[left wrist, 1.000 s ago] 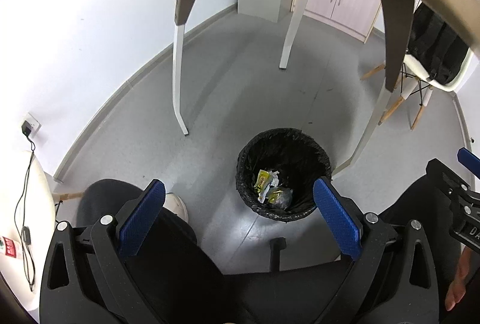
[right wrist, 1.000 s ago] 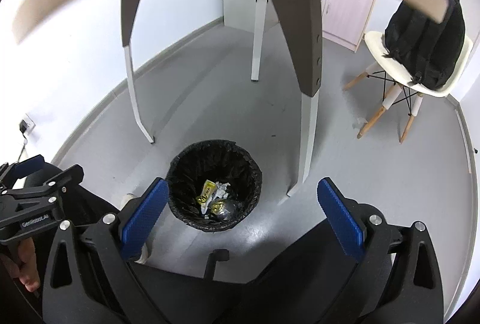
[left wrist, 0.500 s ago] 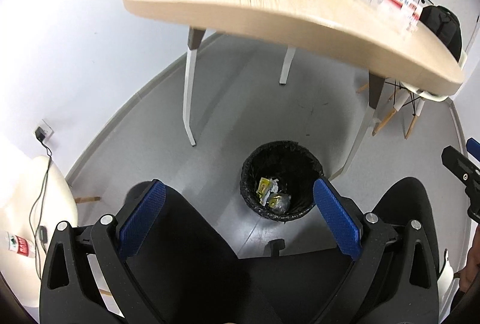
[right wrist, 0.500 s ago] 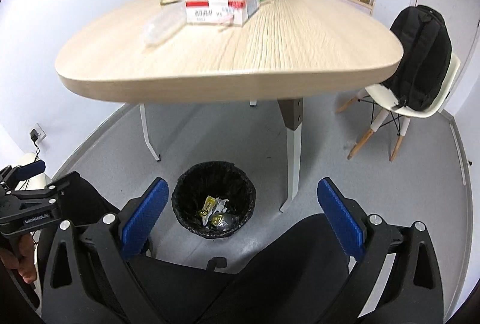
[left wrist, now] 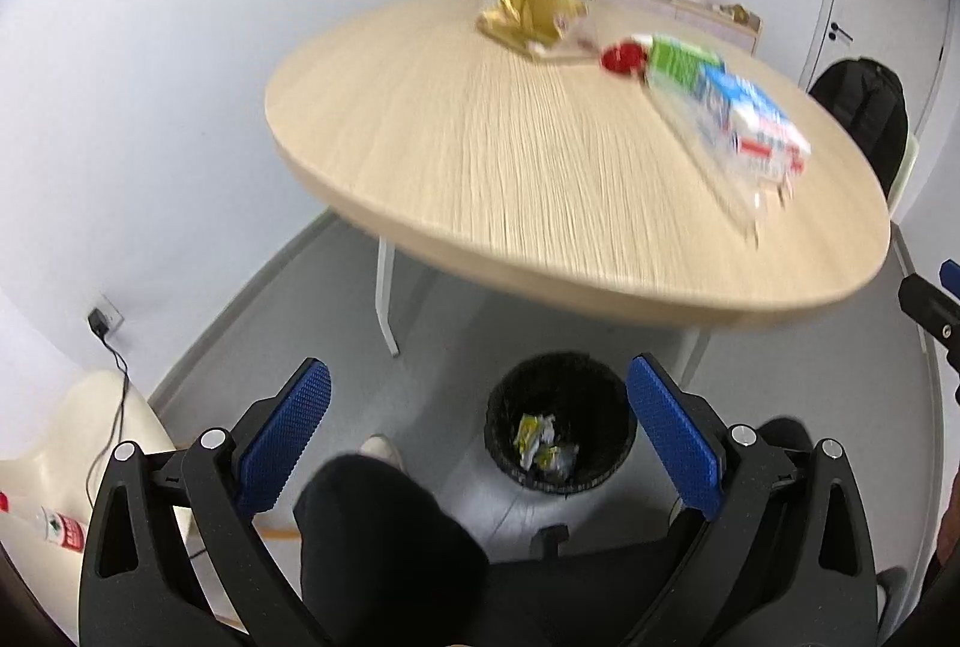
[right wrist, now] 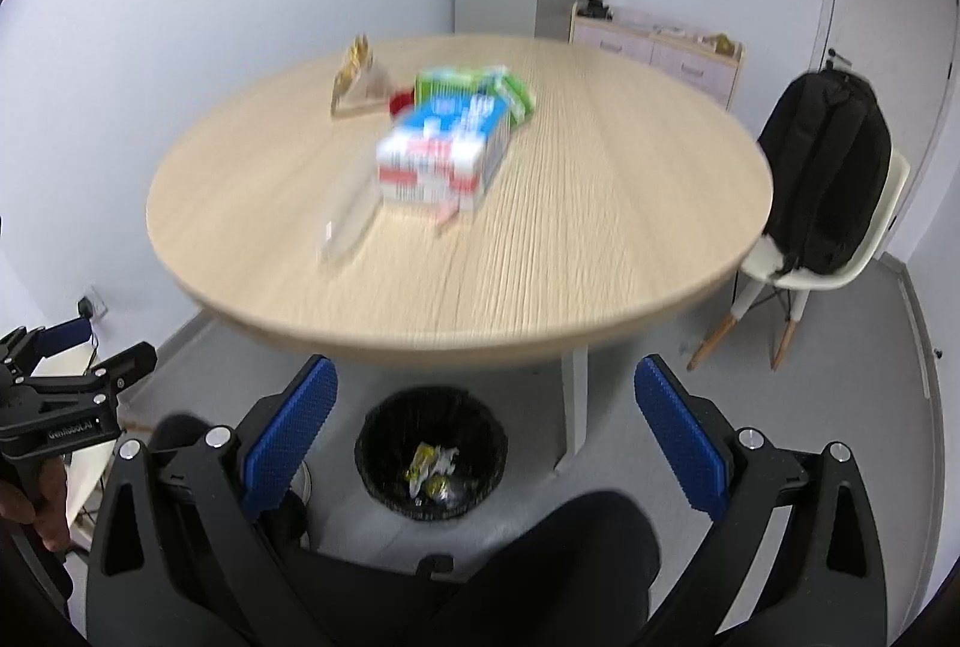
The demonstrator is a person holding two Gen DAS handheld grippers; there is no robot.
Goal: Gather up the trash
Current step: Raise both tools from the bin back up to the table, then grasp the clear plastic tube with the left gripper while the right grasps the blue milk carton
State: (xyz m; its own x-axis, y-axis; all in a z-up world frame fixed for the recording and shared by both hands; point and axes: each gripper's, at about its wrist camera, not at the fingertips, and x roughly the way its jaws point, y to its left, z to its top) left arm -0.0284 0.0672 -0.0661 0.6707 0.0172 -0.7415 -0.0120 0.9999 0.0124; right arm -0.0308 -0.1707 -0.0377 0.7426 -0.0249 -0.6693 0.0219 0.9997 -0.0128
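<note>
Both views have swung up from the bin (left wrist: 561, 428) to the table (left wrist: 480, 155) – left tool (left wrist: 478, 434) and right tool (right wrist: 486, 431) spread apart, empty; blurred cartons (right wrist: 441, 155), probably next.

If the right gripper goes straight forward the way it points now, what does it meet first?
Probably the near edge of the round wooden table, which sits ahead of the open right gripper; depth is unclear, and nothing nearer shows.

My left gripper (left wrist: 477, 431) had matt black plastic arms and blue pads (left wrist: 282, 428) with a rough, dimpled texture. The table (right wrist: 600, 227) showed pale, matt wood grain. The bin (left wrist: 561, 428) wore a glossy black plastic liner. The gold bag (left wrist: 528, 14) shone like foil. The backpack (right wrist: 831, 167) looked like matt black cloth.
</note>
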